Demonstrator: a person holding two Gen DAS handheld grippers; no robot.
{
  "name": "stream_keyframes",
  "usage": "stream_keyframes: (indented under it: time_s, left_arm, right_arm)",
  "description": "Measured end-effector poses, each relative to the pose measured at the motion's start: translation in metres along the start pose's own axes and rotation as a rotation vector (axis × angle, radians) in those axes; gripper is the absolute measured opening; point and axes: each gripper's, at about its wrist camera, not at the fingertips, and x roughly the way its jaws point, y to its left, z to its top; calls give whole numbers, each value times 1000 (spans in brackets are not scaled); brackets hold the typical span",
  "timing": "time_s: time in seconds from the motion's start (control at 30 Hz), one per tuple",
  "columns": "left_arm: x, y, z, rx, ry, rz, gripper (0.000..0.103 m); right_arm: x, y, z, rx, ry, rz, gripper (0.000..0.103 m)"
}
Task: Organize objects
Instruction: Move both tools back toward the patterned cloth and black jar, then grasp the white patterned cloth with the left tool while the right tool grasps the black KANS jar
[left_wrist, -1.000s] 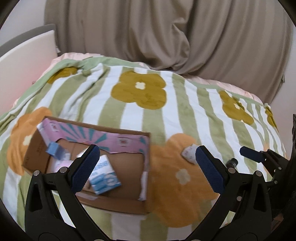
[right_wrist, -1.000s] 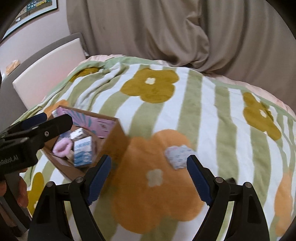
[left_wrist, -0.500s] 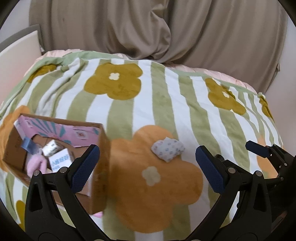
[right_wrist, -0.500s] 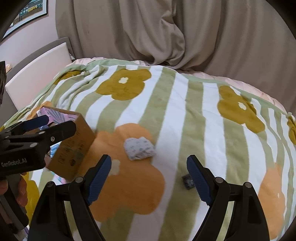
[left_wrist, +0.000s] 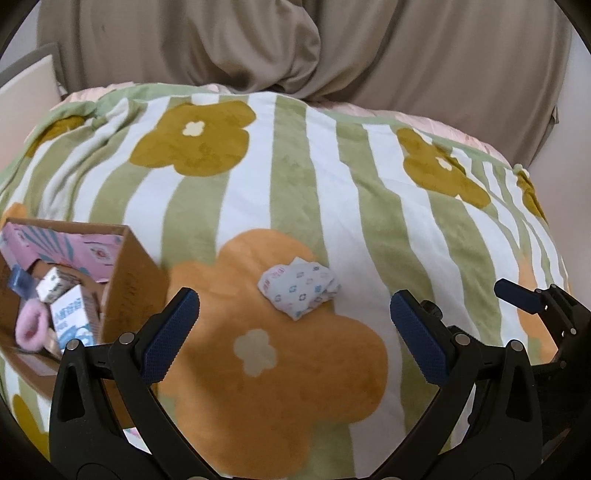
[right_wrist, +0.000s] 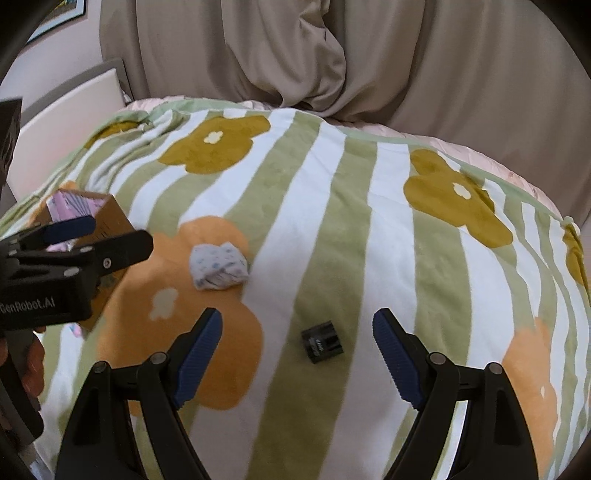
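Your cardboard box (left_wrist: 129, 280) runs off the left edge of the left wrist frame, and in the right wrist frame your left gripper (left_wrist: 291, 325) covers most of it. The cartons (left_wrist: 72, 314) and pink fluffy thing (left_wrist: 31, 326) inside are partly hidden. The wadded patterned cloth (left_wrist: 299, 291) lies on the blanket's (left_wrist: 295, 166) orange flower, centre frame, long axis running left-right. The small black block (right_wrist: 323, 341) sits between your right gripper's (right_wrist: 297, 354) fingers — its markings are unreadable. Both grippers are spread, touching nothing.
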Motion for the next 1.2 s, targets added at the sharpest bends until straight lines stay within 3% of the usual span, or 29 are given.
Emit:
stream_keyframes:
  time_s: [0.67,1.2]
  left_arm:
    - [72,-7,-9,12,72,7,102]
    - [117,-11,-12,22,87,1,98]
  right_arm:
    - [55,-12,-16,-16,51,8,80]
    - [75,-12,-31,-59,36,6,63]
